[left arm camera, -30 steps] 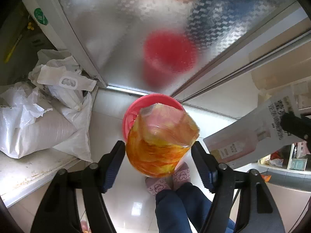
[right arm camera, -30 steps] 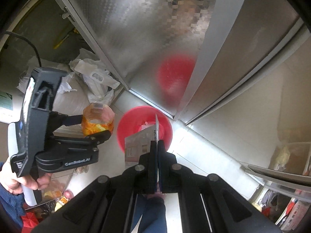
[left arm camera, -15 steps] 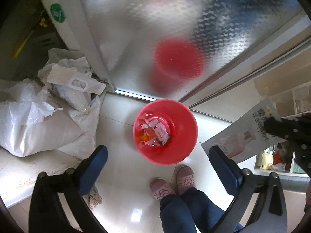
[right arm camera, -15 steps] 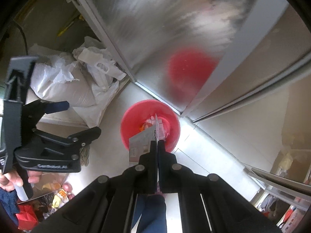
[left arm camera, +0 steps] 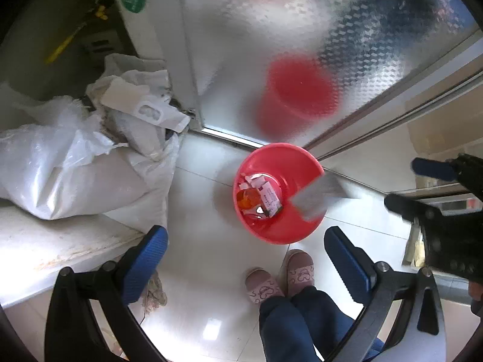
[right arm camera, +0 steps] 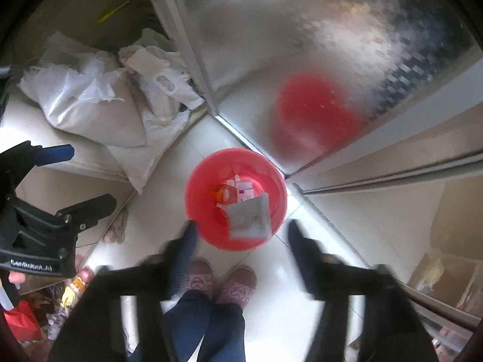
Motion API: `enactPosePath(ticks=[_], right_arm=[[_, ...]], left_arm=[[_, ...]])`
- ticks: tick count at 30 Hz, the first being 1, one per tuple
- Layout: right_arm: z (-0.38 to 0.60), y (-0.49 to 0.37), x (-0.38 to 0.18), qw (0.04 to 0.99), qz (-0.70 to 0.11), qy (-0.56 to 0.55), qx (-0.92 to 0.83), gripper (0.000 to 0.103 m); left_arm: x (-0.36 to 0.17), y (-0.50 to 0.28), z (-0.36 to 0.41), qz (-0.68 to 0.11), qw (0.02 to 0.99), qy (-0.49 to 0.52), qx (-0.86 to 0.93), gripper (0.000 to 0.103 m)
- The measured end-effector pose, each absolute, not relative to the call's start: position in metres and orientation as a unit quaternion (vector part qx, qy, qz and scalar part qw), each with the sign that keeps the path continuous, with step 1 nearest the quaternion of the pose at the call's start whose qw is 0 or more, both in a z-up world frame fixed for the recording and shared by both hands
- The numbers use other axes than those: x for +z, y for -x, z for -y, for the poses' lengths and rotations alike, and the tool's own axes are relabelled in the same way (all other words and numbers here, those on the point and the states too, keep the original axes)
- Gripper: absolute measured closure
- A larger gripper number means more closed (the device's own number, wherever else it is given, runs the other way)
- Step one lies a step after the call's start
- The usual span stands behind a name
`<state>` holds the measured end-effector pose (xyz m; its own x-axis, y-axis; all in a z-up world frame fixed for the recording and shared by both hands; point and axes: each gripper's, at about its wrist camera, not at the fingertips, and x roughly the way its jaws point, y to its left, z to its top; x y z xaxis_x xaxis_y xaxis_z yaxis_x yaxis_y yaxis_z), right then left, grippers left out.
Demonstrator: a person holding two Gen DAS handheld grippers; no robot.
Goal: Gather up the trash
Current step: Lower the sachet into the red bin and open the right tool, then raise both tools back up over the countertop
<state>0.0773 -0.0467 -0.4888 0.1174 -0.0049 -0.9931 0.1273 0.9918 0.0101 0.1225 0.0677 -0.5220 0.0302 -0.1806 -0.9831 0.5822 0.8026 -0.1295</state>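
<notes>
My right claw (right arm camera: 241,235) has just been opening, empty; card (right arm camera: 249,217) falls toward bin (right arm camera: 193,181) at 12 o'clock. Left claw (left arm camera: 246,246) wide, empty. I'd hold centered above.

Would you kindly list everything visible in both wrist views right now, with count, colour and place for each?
bin: one, red, on the pale floor by the frosted door.
orange wrapper: one, orange, in the bin.
small packets: several, white and pink, in the bin.
flat sachet: one, grey, blurred, above the bin's near side.
sacks: a few, white, left of the bin.
frosted door: one, silver, behind the bin, reflecting it.
slippers: two, pink, below the bin.
trouser legs: two, dark blue.
left gripper: black, blue pads, open, empty.
right gripper: black, jaws just opening, nothing between.
</notes>
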Motion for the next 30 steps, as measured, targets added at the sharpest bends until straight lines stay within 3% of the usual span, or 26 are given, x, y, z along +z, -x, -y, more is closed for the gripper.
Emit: enactPosePath(ticks=[8,18,25,30], right_arm=[[0.048,-0.063,-0.435,0.753,-0.657,-0.031,-0.023,0.031],[0.051,-0.033,-0.263,0.809,-0.588,-0.019,-0.011,0.002],[0.06,-0.021,-0.169,0.846,-0.533,-0.005,-0.003,0.0],[0.071,-0.018,-0.123,0.867,-0.497,-0.008,-0.009,0.0]], left_arm=[[-0.466,-0.108,-0.076,-0.627,0.721,-0.148,-0.255,0.0],[-0.299,-0.078,-0.073,-0.593,0.753,-0.123,-0.258,0.0],[-0.184,-0.065,-0.059,-0.547,0.79,-0.113,-0.253,0.0],[-0.133,-0.064,-0.053,-0.52,0.813,-0.098,-0.242,0.0]])
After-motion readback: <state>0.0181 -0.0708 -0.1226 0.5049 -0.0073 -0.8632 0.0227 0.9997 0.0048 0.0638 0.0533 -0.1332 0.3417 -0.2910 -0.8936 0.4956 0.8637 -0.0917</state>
